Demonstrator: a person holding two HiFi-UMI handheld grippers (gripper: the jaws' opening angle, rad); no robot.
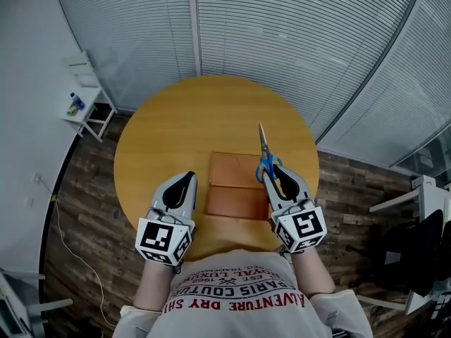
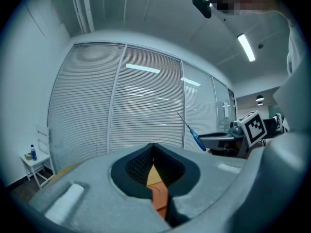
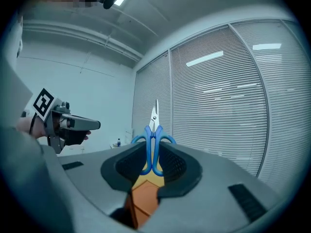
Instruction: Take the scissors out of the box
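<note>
The scissors have blue handles and slim steel blades that point away from me, out over the table's far side. My right gripper is shut on the handles and holds them above the right edge of the flat orange-brown box. In the right gripper view the scissors stand upright between the jaws of that gripper. My left gripper hovers just left of the box with its jaw tips together and nothing in them. In the left gripper view its jaws frame the box below, and the scissors show at the right.
The box lies on a round wooden table. A glass wall with blinds curves round behind it. A small white side table with a bottle stands at the far left. Dark chairs stand to the right on the wood floor.
</note>
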